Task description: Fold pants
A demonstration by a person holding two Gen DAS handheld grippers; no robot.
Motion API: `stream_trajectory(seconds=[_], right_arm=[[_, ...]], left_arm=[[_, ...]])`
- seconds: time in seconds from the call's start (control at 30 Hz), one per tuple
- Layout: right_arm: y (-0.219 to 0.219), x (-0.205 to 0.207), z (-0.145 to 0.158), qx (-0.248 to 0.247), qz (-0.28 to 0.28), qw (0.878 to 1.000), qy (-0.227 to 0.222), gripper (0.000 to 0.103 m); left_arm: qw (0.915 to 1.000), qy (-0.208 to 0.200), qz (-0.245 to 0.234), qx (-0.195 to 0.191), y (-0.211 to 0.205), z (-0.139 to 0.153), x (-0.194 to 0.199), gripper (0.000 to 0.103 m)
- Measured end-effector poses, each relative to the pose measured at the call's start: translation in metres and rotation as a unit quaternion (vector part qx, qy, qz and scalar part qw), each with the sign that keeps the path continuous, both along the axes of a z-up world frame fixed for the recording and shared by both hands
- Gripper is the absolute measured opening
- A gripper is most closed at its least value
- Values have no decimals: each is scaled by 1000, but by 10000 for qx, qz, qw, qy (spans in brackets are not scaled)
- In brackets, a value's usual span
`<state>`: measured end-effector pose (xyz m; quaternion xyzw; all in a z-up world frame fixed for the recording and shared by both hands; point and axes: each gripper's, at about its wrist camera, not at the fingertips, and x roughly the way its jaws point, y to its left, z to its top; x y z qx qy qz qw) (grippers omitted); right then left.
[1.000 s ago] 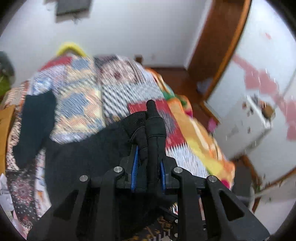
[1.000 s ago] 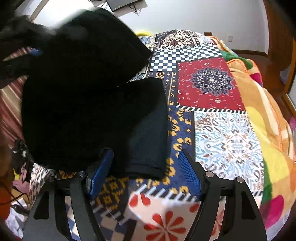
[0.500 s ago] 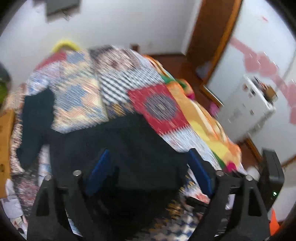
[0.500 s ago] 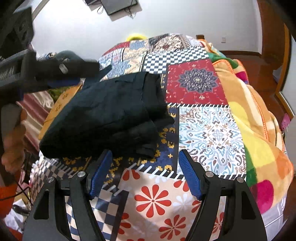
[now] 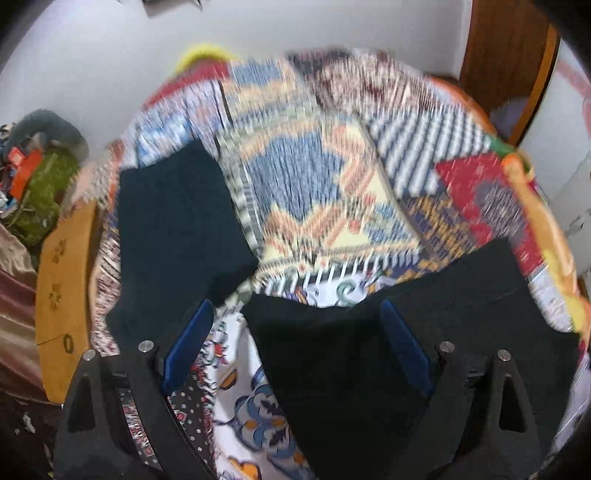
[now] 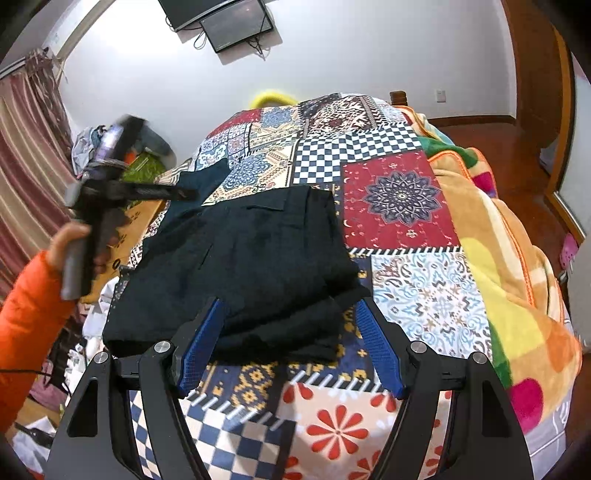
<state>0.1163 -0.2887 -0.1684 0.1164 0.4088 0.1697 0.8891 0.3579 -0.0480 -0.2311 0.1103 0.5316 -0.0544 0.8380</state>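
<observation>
Black pants (image 6: pixel 243 266) are lying folded on the patchwork bedspread (image 6: pixel 399 195), toward its left edge. The left gripper (image 5: pixel 295 332) is hovering over them, its jaws opening and gripping nothing. The right gripper (image 6: pixel 288 332) is hanging at the near fold, its jaws apart and holding nothing.

A bed (image 6: pixel 517 266) under a patchwork quilt (image 6: pixel 391 195) and an orange-yellow blanket (image 6: pixel 491 236) is filling the room, standing against plain white walls (image 6: pixel 351 48). A dark screen (image 6: pixel 236 24) is hanging high on the wall, striped curtains (image 6: pixel 26 147) are hanging at the left, and reddish wooden floor (image 6: pixel 517 136) is showing by a brown door (image 6: pixel 535 62).
</observation>
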Motion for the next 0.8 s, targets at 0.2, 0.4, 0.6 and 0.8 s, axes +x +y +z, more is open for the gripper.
stream_trajectory(seconds=[0.2,0.4,0.6,0.8], right_arm=[[13,8,-1,-194,98,9997,69,71],[23,10,3,-240,208,9995,61,71],[42,6,13,-266,465,9985,-90,71],[62,0,12,-357,782,9962,-134,71]], left_arm=[[9985,-280,-161,431,6,-33,-18,94],[9977,-445,165,487,45,-30,-52,94],[9966,-300,730,232,97,-23,-107,94],[9934,-97,1139,74,119,-21,-172,94]])
